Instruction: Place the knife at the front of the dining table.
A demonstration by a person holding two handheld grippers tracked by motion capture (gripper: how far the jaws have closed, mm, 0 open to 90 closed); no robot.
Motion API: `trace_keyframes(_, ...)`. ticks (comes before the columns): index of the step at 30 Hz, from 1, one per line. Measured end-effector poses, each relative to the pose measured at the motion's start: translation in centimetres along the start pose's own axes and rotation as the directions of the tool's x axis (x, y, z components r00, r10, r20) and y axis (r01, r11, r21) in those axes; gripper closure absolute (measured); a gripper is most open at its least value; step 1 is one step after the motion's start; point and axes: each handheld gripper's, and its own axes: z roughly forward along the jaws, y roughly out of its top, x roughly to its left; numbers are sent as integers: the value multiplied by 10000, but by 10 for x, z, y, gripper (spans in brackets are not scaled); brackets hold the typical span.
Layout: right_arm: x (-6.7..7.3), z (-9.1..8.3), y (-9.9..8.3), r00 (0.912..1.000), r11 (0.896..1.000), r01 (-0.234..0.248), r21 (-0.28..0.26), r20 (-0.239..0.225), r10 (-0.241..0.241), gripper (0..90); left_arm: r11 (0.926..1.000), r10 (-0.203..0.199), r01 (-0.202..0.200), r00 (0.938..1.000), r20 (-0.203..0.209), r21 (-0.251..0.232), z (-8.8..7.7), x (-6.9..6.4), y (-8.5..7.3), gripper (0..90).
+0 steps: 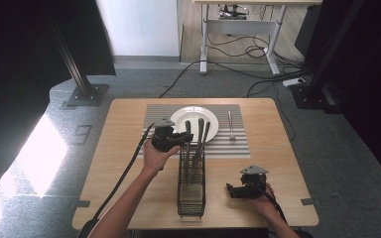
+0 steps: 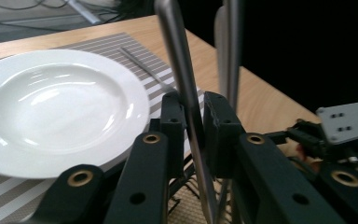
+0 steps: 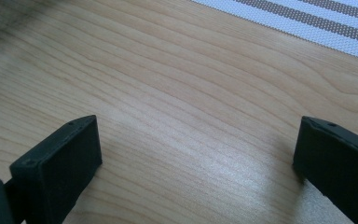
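Where the left claw (image 2: 195, 123) was inspected through the left gripper view, its two black jaws stood drawn in on the slim metal handle of a piece of cutlery (image 2: 179, 70), the pads pressing it from either side with no gap visible. That handle rose upright and slightly tilted out of the wire caddy (image 1: 192, 191), which stood on the bare tabletop (image 1: 124, 148) just in front of the striped placemat (image 1: 235, 144). Two further handles (image 1: 202, 133) leaned in the same caddy close beside the gripped one; in the left gripper view one of them (image 2: 232, 51) stood immediately behind the jaws.

The step in hand was judged to be drawing this one utensil out of the caddy. To do it well, the lift should have run straight along the handle's own line, so that the hidden working end cleared the wire wall without snagging or dragging the neighbouring handles. The grip sat low on a smooth, narrow shaft, so slipping or swivelling was a fair risk; a steady, unhurried pull was advised.

The white plate (image 2: 60, 107) lay on the placemat just beyond, and a single utensil (image 1: 231, 124) lay to its right.

The right claw (image 3: 196, 154) rested near the tabletop's right front, jaws spread wide with only bare wood between them. It was well placed to steady the caddy if needed.
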Motion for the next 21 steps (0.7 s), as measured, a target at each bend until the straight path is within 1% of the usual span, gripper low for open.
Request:
trace_keyframes(2, 0, 0, 0, 10000, 10000, 11, -1, -10, -11, 13, 9998, -80, 83, 9998, 199, -177, -1, -1, 1, 810)
trace_keyframes(3, 0, 0, 0, 10000, 10000, 11, -1, -10, -11, 13, 9998, -80, 83, 9998, 199, -177, -1, -1, 1, 819)
trace_keyframes(4, 0, 0, 0, 10000, 10000, 29, -16, -24, -29, 15, 9990, -148, 164, 9991, 394, -407, -2, -3, 2, 827)
trace_keyframes(5, 0, 0, 0, 10000, 10000, 29, -16, -24, -29, 15, 9990, -148, 164, 9991, 394, -407, -2, -3, 2, 835)
trace_keyframes(6, 0, 0, 0, 10000, 10000, 36, -10, -33, -36, 15, 9985, -198, 225, 9984, 536, -501, -4, -3, 3, 838)
trace_keyframes(7, 0, 0, 0, 10000, 10000, 36, -10, -33, -36, 15, 9985, -198, 225, 9984, 536, -501, -4, -3, 3, 838)
trace_keyframes(9, 0, 0, 0, 10000, 10000, 38, -3, -37, -38, 15, 9983, -66, 93, 9988, 482, -576, -6, -4, 3, 839)
trace_keyframes(12, 1, 0, 0, 10000, 10000, 41, -5, -53, -41, 15, 9963, 152, -123, 9993, 337, -851, -14, -6, 6, 840)
trace_keyframes(13, 1, 0, 0, 10000, 10000, 42, -7, -55, -42, 15, 9954, 145, -110, 9992, 359, -954, -16, -6, 8, 840)
trace_keyframes(14, 1, 0, 0, 10000, 10000, 42, -7, -55, -42, 15, 9954, 145, -110, 9992, 359, -954, -16, -6, 8, 840)
trace_keyframes(16, 1, 0, 0, 10000, 10000, 40, -3, -54, -40, 15, 9924, 69, -10, 9988, 476, -1231, -25, -6, 12, 840)
trace_keyframes(17, 1, 0, 0, 10000, 10000, 40, -3, -54, -40, 15, 9924, 69, -10, 9988, 476, -1231, -25, -6, 12, 840)
trace_keyframes(18, 1, 0, 0, 10000, 10000, 37, -21, -50, -37, 15, 9900, 29, 43, 9987, 512, -1410, -32, -5, 14, 840)
trace_keyframes(21, 1, 0, 0, 10000, 10000, 46, 2, -66, -46, 15, 9869, 55, 5, 9993, 369, -1611, -40, -5, 18, 840)
